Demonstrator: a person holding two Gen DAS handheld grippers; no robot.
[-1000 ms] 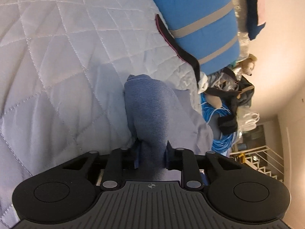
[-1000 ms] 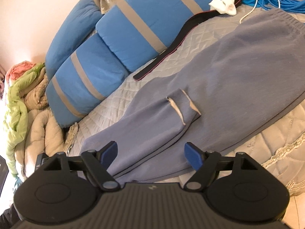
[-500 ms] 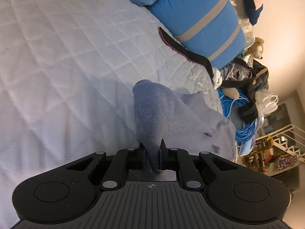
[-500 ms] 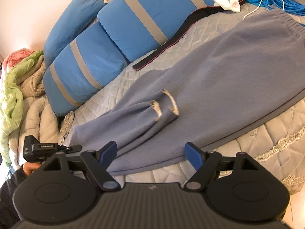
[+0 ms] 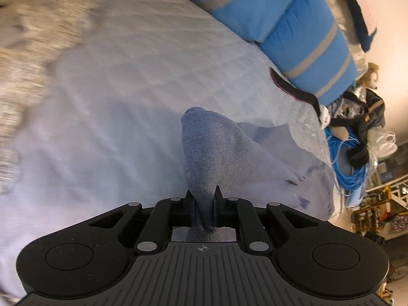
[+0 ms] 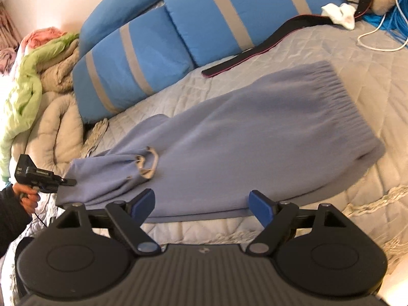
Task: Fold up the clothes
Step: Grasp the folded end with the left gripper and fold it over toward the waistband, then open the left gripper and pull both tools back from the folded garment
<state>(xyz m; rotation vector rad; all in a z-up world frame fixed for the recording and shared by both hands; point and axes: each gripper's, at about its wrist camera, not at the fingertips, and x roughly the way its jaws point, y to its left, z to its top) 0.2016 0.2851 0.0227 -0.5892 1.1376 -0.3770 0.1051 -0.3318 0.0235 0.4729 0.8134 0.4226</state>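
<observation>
Since a second ago the left gripper (image 5: 204,199) has carried its pinch of cloth across the quilted bedspread (image 5: 107,107), and the lavender sweatpants (image 6: 242,137) now lie stretched out longer, waistband farther from the camera than before. Its jaws have closed further in that time and now stand nearly together, clamped on a bunched ridge of the fleece that rises in a soft cone ahead of the fingers. In the right wrist view that same gripper shows at the far left, held in a hand (image 6: 26,199) with a dark sleeve, gripping the sweatpants' end.

The right gripper (image 6: 202,204) hovers over the near edge of the sweatpants, blue pads spread wide with nothing between them (they have widened slightly within the last half second).

The sweatpants are fuzzy knit, with a ribbed elastic waistband and a pale flat drawstring (image 6: 148,164) looped on top. Beyond the sweatpants lie blue cushions (image 6: 158,48) with grey stripes, plump and smooth, and a black strap (image 6: 257,51) edged in pink. Left of the sweatpants, a heap of beige and green bedding (image 6: 38,97) looks puffy and rumpled.
</observation>
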